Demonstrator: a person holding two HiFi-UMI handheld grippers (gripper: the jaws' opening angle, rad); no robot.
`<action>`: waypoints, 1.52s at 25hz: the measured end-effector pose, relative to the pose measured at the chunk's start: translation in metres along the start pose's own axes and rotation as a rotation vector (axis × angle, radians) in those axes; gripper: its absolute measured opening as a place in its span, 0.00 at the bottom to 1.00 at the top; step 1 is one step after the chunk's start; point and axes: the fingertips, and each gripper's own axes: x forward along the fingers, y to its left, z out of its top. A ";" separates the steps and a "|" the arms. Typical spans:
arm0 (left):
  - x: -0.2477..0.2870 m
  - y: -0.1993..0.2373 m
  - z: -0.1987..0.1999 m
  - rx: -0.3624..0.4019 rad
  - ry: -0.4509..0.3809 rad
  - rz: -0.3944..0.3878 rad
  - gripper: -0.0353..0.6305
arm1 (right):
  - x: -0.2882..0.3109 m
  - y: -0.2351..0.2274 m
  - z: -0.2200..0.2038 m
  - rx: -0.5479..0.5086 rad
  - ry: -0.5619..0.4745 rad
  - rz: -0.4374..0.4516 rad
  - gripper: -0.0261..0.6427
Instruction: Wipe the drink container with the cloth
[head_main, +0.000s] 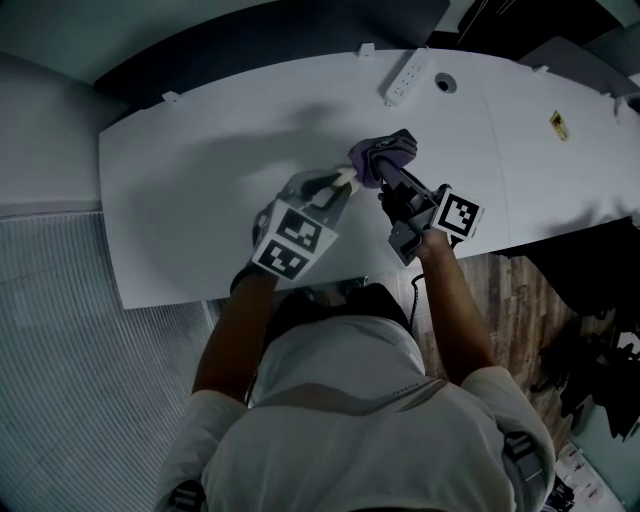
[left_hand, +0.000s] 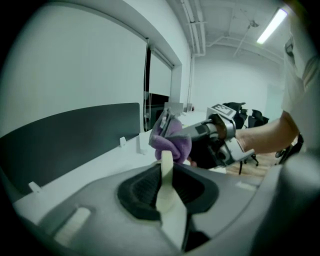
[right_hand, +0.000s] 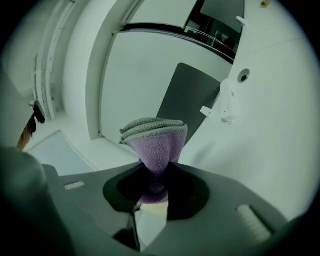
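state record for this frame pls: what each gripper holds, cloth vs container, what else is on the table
left gripper: shut on a thin cream-coloured container, seen edge-on
right gripper: shut on a folded purple cloth
cloth vs container: cloth is right at the container's far tip; contact not clear
position: both held over the white table, close to the person
also on table: white power strip near the far edge

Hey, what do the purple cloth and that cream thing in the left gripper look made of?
Purple cloth: soft fleece or microfibre, matte; fuzzy nap, layered grey edge. Cream thing: probably smooth plastic, slight sheen; thin, stiff, even surface, but coated paper is possible.
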 end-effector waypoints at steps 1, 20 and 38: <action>0.000 0.000 0.001 0.000 -0.001 0.000 0.15 | 0.003 -0.002 -0.005 -0.035 0.027 -0.024 0.19; -0.001 0.006 0.002 -0.028 -0.031 0.010 0.16 | 0.020 -0.134 -0.074 -0.386 0.628 -0.482 0.18; -0.001 0.007 -0.004 -0.058 -0.033 0.022 0.16 | 0.110 -0.003 -0.014 -0.130 0.673 0.224 0.19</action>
